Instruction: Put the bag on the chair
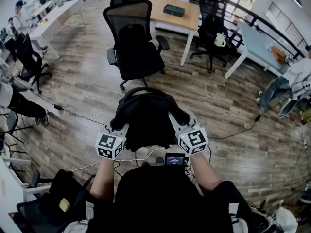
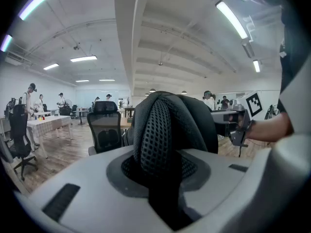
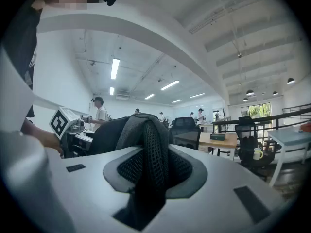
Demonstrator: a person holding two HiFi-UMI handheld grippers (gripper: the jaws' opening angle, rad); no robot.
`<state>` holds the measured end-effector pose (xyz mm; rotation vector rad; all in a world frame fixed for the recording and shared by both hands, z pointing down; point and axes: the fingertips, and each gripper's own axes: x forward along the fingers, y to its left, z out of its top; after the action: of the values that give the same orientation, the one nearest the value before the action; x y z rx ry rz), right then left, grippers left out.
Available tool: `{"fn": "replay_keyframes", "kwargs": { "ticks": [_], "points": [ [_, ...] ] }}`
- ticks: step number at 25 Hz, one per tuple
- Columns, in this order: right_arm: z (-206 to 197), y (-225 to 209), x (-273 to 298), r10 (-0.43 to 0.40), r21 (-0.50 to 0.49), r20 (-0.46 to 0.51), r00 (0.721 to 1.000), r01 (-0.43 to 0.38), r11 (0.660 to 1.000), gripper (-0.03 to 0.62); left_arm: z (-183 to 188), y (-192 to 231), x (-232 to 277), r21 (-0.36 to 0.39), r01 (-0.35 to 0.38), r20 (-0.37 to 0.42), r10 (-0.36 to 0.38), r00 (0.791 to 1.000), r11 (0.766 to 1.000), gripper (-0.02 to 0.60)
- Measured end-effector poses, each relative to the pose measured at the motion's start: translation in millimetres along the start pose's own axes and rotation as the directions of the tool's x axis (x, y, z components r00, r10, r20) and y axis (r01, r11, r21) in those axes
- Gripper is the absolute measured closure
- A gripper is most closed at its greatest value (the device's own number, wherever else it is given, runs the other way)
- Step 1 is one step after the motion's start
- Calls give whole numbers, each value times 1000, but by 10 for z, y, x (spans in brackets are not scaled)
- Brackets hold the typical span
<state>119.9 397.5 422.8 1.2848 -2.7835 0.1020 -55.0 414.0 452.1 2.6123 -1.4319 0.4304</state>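
Your left gripper [image 1: 118, 126] is clenched on a padded mesh strap [image 2: 155, 130], and the black honeycomb weave bulges up out of the dark slot between its pale grey jaws. That strap belongs to the bag [image 1: 148, 114], a black backpack with a rounded top and a looped carry handle. It is made of soft matte fabric and sags a little between your two grips. The bag is shut, so you cannot tell what is in it. You hold it in the air in front of you, above the wood-plank floor [image 1: 87, 86], on the near side of the chair [image 1: 133, 38] and well apart from it. The chair is a black office chair with a mesh back, a headrest, armrests and an empty seat, and it faces you. Your right gripper [image 1: 181, 124] is likewise clamped on the second mesh strap [image 3: 153, 144], the same perforated padding folded over the jaws. Further right, beyond the chair, a light wooden desk [image 1: 187, 18] carries a flat dark box [image 1: 174, 10] with its lid closed
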Motion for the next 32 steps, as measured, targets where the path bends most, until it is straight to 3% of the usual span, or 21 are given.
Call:
{"fn": "replay_keyframes", "kwargs": {
  "ticks": [12, 32],
  "points": [
    [-24, -259, -84, -14, 7, -7, 1000, 14, 1000, 464, 21, -182, 191, -35, -4, -16, 3, 1000, 999, 468],
    [-21, -693, -84, 9, 15, 26, 1000, -10, 1000, 462, 157, -304, 568, -11, -24, -28, 24, 999, 1000, 466]
  ]
}}
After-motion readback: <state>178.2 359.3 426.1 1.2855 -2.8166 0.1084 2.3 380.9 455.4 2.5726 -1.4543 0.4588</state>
